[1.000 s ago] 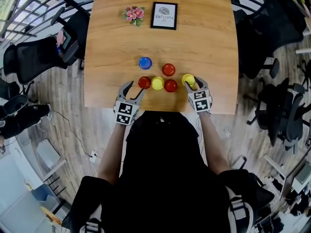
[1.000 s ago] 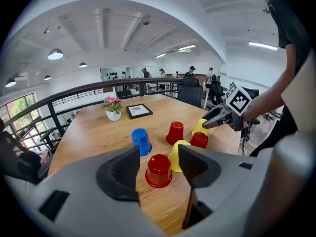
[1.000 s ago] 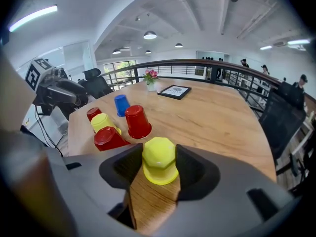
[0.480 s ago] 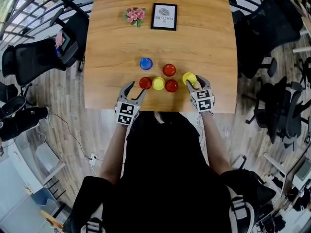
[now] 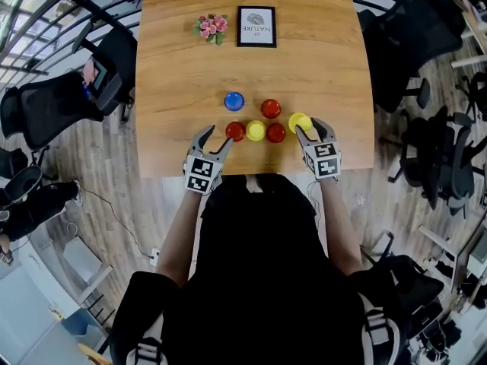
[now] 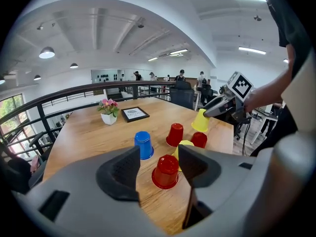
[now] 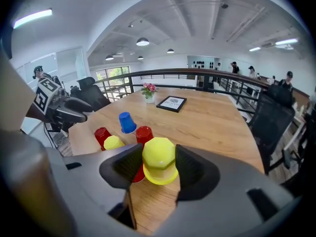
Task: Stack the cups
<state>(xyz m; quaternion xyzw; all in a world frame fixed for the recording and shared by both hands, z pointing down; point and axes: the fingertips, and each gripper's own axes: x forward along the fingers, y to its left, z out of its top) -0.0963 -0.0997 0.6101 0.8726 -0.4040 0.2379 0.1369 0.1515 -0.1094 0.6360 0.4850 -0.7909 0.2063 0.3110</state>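
Several upturned cups stand on the wooden table (image 5: 183,67): a blue cup (image 5: 234,100), a red cup (image 5: 270,108) behind, and a row of red cup (image 5: 235,131), yellow cup (image 5: 256,131) and red cup (image 5: 275,132). My right gripper (image 5: 308,128) is shut on a second yellow cup (image 7: 159,160), seen tilted in the left gripper view (image 6: 200,120) at the row's right end. My left gripper (image 6: 159,154) is open just short of the leftmost red cup (image 6: 165,171), nothing between its pads.
A small pot of pink flowers (image 5: 210,26) and a framed picture (image 5: 256,25) stand at the far side of the table. The near table edge runs just under both grippers. Black office chairs (image 5: 53,105) surround the table.
The head view has drifted slightly. The grippers and cups keep their places relative to one another.
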